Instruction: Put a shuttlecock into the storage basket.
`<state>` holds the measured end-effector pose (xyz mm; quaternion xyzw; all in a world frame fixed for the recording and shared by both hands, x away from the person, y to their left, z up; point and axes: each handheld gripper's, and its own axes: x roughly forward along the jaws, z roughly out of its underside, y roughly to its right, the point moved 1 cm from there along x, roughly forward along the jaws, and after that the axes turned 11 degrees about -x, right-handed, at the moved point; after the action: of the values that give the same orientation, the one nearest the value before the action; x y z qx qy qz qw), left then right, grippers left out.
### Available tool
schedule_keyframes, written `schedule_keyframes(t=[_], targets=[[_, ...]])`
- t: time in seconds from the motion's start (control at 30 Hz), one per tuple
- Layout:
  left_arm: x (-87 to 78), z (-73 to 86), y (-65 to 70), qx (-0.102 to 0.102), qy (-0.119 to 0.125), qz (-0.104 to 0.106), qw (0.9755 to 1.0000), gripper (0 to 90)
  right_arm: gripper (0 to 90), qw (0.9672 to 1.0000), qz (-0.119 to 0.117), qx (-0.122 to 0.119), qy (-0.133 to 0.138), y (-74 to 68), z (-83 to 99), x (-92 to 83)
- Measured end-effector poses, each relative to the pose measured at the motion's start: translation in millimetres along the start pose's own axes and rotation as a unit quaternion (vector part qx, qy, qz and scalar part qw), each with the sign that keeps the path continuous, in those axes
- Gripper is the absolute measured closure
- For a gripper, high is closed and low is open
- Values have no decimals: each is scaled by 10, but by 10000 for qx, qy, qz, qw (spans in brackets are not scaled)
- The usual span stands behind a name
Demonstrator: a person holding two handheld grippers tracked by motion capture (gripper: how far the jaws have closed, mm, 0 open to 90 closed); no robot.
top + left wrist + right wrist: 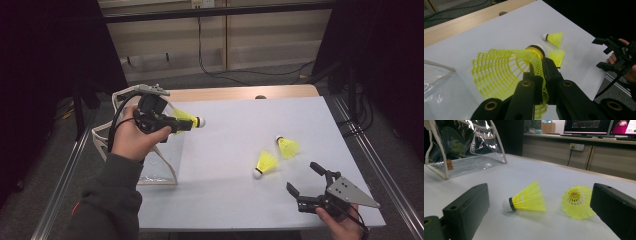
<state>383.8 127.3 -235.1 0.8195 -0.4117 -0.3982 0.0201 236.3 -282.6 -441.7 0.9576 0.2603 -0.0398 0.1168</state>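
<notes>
My left gripper [187, 123] is shut on the skirt of a yellow shuttlecock [192, 120], held in the air beside the mouth of a clear bag [160, 162]. In the left gripper view the netted skirt [501, 72] is pinched between the jaws, cork end pointing away. Two more yellow shuttlecocks lie on the white table: one [265, 164] on its side, the other [287, 146] just beyond it. My right gripper [305, 177] is open, low, just short of them. In the right gripper view both shuttlecocks [529, 198] [576, 201] lie between the spread fingers [466, 207].
The clear bag [466, 147] with pale trim stands at the table's left edge. White sheet [240, 200] covers the table, with a wooden strip [225, 93] along the back. Metal rails [380, 165] run down both sides. Cables trail on the floor behind.
</notes>
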Motion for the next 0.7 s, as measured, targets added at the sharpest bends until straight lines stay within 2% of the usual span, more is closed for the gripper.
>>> schedule_keyframes(t=[0.27, 0.7], targets=[[-29, -33, -31, -47, 17, -9, 10000, 875, 21, 10000, 5, 3, 11, -2, -1, 3], [-102, -125, -45, -13, 79, -163, 9998, 875, 22, 10000, 2, 2, 16, -2, -2, 1]])
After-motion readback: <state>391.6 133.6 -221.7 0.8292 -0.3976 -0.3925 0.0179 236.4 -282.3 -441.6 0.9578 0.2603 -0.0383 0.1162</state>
